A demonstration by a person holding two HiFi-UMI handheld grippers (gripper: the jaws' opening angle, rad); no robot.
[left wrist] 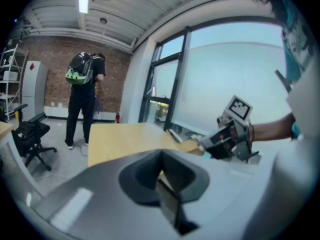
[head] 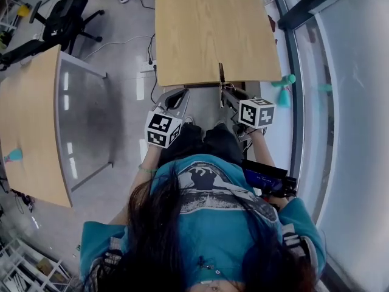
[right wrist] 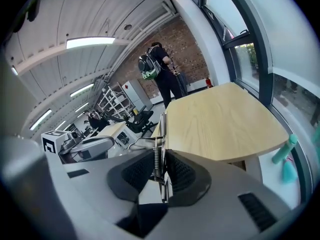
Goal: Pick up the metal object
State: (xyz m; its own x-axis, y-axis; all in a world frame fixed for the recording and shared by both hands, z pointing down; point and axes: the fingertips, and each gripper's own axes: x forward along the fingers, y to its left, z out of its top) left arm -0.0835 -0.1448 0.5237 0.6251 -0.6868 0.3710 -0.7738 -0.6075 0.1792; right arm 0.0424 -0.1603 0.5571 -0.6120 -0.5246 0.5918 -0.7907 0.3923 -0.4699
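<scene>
The metal object (head: 221, 79) is a thin flat strip with a small coil spring (right wrist: 155, 160). It stands upright just off the near edge of the wooden table (head: 213, 35). My right gripper (head: 227, 94) is shut on its lower part, and the ribbed pads (right wrist: 179, 173) press on it from both sides. The strip (right wrist: 161, 134) rises above the jaws in the right gripper view. My left gripper (head: 177, 97) hangs to the left of it, below the table edge, shut with nothing between its jaws. In the left gripper view the right gripper (left wrist: 227, 136) shows at the right.
A second wooden table (head: 27, 120) stands at the left, with a black office chair (head: 64, 20) behind it. A person with a green backpack (left wrist: 82, 99) stands beyond the far table end. A teal object (head: 284, 90) sits by the window wall at the right.
</scene>
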